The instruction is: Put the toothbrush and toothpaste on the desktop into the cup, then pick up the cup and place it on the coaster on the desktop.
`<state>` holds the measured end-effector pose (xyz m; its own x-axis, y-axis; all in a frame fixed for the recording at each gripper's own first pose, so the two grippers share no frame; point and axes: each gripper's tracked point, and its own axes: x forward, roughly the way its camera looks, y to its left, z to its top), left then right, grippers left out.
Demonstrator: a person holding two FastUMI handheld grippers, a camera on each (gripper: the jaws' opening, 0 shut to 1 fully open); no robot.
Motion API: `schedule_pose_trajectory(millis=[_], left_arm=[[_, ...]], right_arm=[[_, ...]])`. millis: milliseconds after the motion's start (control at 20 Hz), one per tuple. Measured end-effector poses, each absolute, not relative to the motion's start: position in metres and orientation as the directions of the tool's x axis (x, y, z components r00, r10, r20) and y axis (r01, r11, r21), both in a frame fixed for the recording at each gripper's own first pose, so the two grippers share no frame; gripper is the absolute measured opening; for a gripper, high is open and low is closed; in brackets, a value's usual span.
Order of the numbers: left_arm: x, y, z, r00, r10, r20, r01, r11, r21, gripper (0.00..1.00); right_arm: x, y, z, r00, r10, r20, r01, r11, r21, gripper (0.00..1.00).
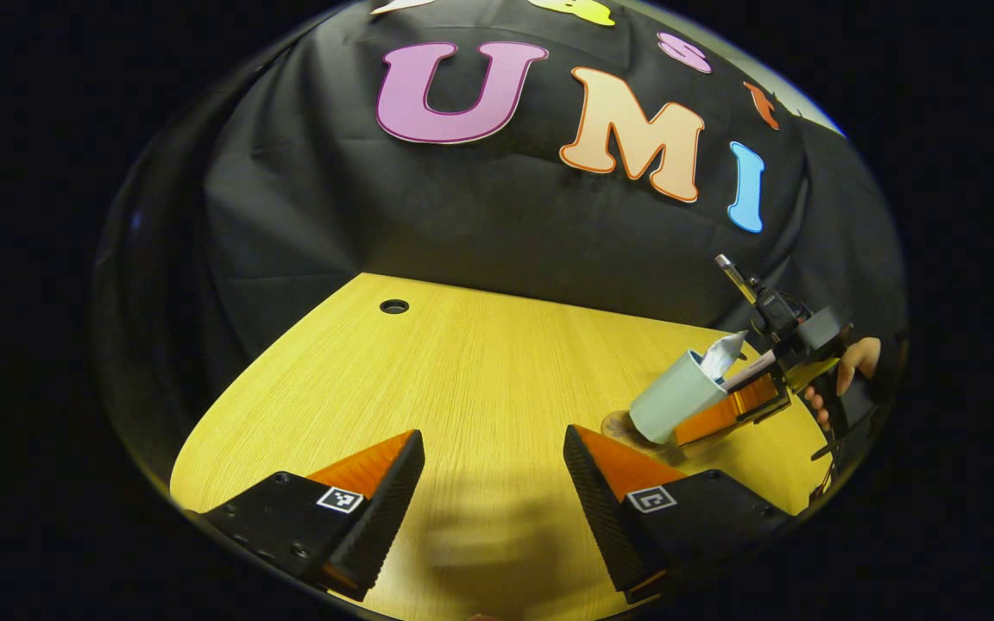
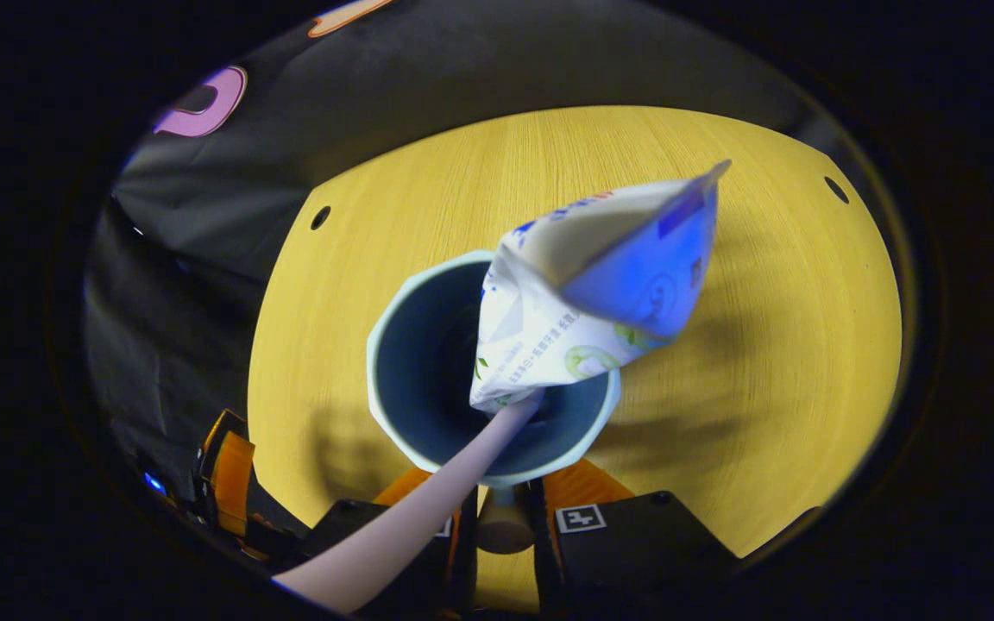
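Note:
A pale green cup (image 1: 674, 398) stands over a round brown coaster (image 1: 613, 425) at the right of the desk; whether it touches the coaster I cannot tell. My right gripper (image 1: 734, 412) is shut on the cup's near wall. In the right gripper view I look down into the cup (image 2: 424, 345), with that gripper (image 2: 502, 493) pinching its rim. A white and blue toothpaste tube (image 2: 592, 285) sticks out of the cup, and a pale toothbrush handle (image 2: 411, 526) leans out over the fingers. My left gripper (image 1: 493, 504) hovers open above the desk's near edge, holding nothing.
The yellow wooden desk (image 1: 462, 371) has a cable hole (image 1: 393, 306) at the far left. A hand (image 1: 858, 360) holds the right gripper at the desk's right edge. The left gripper (image 2: 229, 483) also appears low at the left of the right gripper view.

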<state>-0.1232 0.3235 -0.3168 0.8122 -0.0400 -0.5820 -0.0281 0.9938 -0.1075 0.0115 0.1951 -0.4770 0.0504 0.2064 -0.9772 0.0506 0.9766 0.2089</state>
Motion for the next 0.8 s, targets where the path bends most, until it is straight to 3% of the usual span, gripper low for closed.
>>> schedule_pose_trajectory(millis=[600, 750, 800], left_arm=[[-0.123, 0.335, -0.325, 0.807, -0.029, -0.59, -0.049, 0.992, -0.115, 0.94], [-0.124, 0.333, -0.325, 0.807, -0.029, -0.59, -0.052, 0.991, -0.12, 0.94], [-0.124, 0.332, -0.325, 0.807, -0.03, -0.59, -0.052, 0.991, -0.121, 0.94]], right_arm=[[0.011, 0.203, -0.477, 0.04, 0.207, -0.978, 0.096, 0.973, 0.21, 0.36], [0.018, 0.201, -0.447, 0.064, 0.268, -0.961, 0.098, 0.957, 0.273, 0.58], [0.019, 0.197, -0.443, 0.076, 0.27, -0.96, 0.088, 0.957, 0.276, 0.54]])
